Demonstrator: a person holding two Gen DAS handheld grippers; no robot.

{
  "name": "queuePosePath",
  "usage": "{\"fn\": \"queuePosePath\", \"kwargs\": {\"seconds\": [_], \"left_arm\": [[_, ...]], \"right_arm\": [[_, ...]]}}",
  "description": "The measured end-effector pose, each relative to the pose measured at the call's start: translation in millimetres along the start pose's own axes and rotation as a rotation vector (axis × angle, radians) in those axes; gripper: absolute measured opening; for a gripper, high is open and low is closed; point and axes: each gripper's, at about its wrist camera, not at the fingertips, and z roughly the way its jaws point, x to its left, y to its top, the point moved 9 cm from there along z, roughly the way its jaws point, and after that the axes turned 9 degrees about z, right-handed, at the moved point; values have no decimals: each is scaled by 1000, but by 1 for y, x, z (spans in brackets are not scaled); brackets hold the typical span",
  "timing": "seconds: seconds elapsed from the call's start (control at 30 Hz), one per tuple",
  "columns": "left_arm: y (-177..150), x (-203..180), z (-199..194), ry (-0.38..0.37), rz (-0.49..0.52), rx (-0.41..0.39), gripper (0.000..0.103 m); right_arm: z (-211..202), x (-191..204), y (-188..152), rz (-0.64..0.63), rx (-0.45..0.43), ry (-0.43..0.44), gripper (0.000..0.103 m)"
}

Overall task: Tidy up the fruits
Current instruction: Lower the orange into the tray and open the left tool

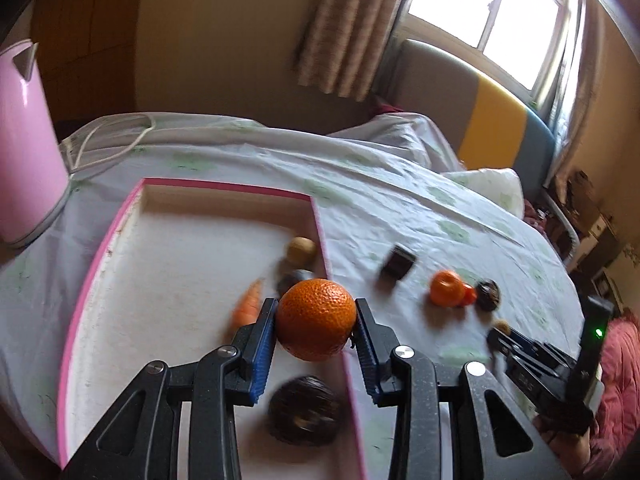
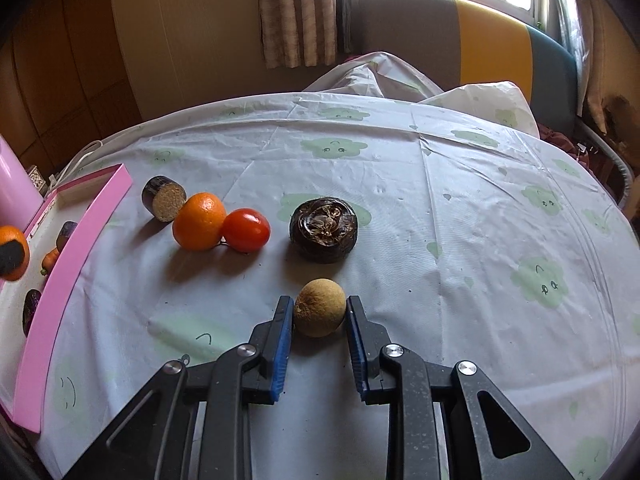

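The large, round, pebbly-skinned orange (image 1: 317,319), clamped in the left tool (image 1: 316,334), hangs over the right wall of the shallow pink-rimmed white tray (image 1: 100,256), whose floor lies to its left. The right tool (image 2: 319,316) pinches a small tan round fruit (image 2: 319,307) on the cloth-covered desk (image 2: 460,216), well right of the tray.

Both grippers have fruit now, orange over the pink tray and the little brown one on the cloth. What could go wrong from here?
1. The orange in the left gripper hangs above the pink tray wall; released here, it may strike the edge or the dark round fruit below.
2. The right gripper pinches the small brown fruit near the fingertips; being round, it could squirt out when lifted.
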Motion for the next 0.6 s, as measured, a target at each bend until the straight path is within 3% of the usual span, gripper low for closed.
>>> {"fn": "queuePosePath", "kwargs": {"seconds": [0.1, 0.23, 0.33, 0.6], "left_arm": [[9, 40, 17, 67, -62, 30, 37], [9, 67, 37, 138, -71, 56, 38], [5, 73, 44, 157, -80, 89, 39], [8, 62, 14, 204, -55, 24, 41]], "right_arm": [[0, 0, 0, -3, -2, -4, 27], [0, 0, 0, -7, -4, -8, 27], [0, 0, 0, -6, -4, -7, 27], [-1, 0, 0, -7, -4, -8, 27]]}}
